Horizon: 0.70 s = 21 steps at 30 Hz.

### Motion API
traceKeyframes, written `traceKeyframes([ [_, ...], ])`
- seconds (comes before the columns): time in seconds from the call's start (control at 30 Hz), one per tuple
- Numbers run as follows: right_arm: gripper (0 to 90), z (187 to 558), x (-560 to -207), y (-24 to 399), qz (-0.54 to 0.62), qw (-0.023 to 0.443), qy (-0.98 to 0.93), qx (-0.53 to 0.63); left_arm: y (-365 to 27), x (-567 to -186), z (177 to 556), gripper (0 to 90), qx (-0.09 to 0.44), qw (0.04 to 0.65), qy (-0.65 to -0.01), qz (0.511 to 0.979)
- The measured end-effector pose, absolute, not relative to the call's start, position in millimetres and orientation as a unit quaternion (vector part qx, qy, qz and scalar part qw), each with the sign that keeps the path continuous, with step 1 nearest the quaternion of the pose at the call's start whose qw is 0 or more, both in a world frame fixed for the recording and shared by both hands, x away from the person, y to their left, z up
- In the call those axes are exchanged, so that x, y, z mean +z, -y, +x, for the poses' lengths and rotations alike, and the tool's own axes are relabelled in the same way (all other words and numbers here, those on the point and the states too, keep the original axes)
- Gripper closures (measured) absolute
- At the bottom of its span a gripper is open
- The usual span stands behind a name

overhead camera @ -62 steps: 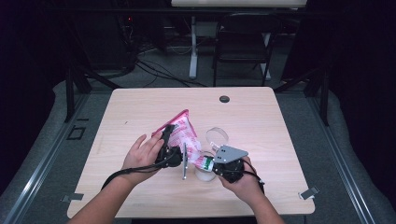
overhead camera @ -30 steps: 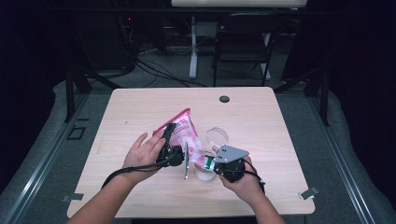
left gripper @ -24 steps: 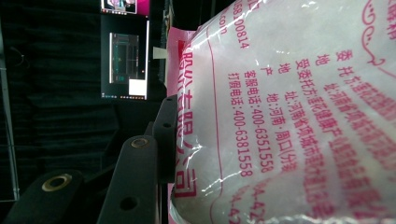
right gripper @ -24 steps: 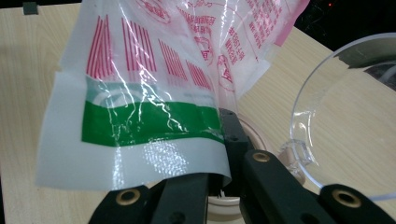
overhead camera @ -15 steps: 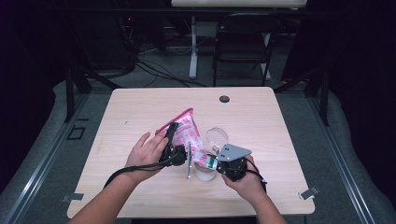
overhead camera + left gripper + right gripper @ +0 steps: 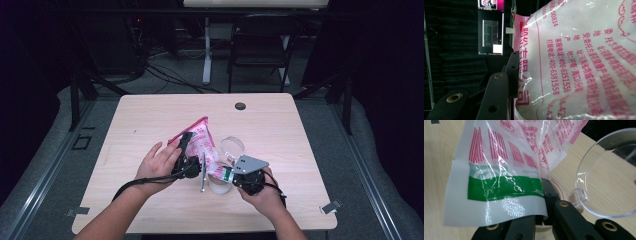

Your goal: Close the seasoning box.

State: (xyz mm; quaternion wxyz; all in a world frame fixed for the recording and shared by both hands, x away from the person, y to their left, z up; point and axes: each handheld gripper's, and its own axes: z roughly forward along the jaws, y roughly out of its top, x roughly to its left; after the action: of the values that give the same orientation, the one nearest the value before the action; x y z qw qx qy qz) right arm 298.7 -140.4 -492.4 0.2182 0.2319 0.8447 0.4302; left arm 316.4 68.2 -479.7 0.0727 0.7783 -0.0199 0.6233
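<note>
Between the two grippers, one pink-printed bag (image 6: 202, 142) is held above the counter (image 6: 280, 125): its upper part is clamped by the left gripper (image 6: 186, 150), its green-striped end by the right gripper (image 6: 231, 176). One clear cup (image 6: 231, 148) lies just beside the right fingers (image 6: 551, 195).

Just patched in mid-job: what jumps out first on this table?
The pink-printed clear plastic bag, held up over the middle of the light wooden table, stretched between both grippers. The left gripper grips its pink upper side; the right gripper is shut on its white and green bottom edge. Just behind the bag sits a clear round plastic lid.
</note>
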Motion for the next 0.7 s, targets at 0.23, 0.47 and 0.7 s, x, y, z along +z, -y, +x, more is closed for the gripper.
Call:
traceKeyframes([
  [0.23, 90.0, 297.1, -493.0, 142.0, 0.233, 0.221, -0.847, 0.425, -66.5, -481.9, 316.6, 61.4, 0.621, 0.075, 0.021, 0.780],
  [0.47, 90.0, 296.1, -494.4, 143.0, 0.236, 0.223, -0.846, 0.422, -65.2, -483.0, 317.7, 61.5, 0.621, 0.079, 0.024, 0.779],
  [0.7, 90.0, 295.8, -494.5, 142.8, 0.235, 0.222, -0.846, 0.424, -65.2, -482.4, 316.8, 61.5, 0.622, 0.078, 0.026, 0.778],
])
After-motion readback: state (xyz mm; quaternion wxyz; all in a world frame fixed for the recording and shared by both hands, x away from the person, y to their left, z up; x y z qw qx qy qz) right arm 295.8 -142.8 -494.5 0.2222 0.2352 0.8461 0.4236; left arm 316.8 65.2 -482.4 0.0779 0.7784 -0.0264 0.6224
